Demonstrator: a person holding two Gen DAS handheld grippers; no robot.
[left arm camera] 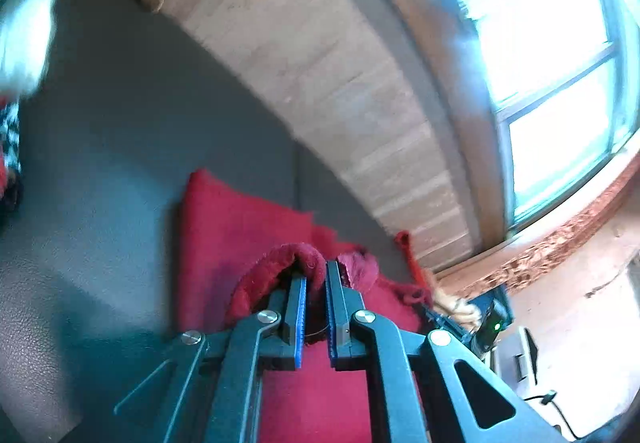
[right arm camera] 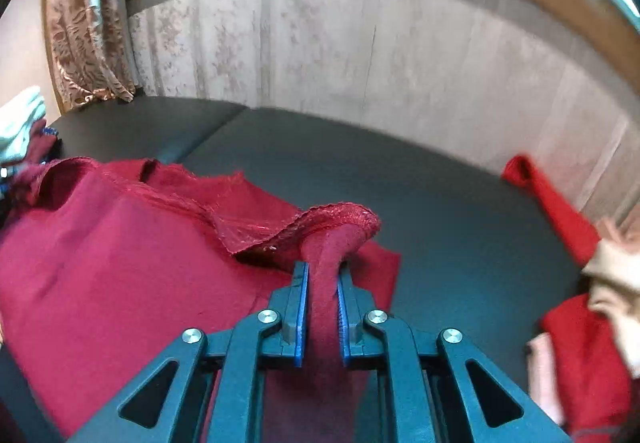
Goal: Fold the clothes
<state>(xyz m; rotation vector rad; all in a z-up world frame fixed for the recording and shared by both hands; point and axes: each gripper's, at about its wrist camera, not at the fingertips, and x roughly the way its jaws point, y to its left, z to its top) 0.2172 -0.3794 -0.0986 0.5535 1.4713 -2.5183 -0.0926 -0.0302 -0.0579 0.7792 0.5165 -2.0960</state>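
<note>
A dark red garment (left arm camera: 240,227) lies spread on the grey padded surface (left arm camera: 120,131). My left gripper (left arm camera: 316,275) is shut on a bunched edge of this cloth, which curls up over both blue fingertips. In the right wrist view the same red garment (right arm camera: 100,255) spreads to the left, its lacy hem (right arm camera: 332,215) lifted off the grey surface (right arm camera: 440,203). My right gripper (right arm camera: 323,271) is shut on a fold of that hem, and the cloth runs back between the blue pads.
A pale patterned wall panel (right arm camera: 360,55) borders the far side of the surface. A brown patterned curtain (right arm camera: 84,23) hangs at the left, with piled clothes (right arm camera: 24,123) below it. A person in a red sleeve (right arm camera: 560,211) is at the right. A bright window (left arm camera: 540,43) fills the upper right.
</note>
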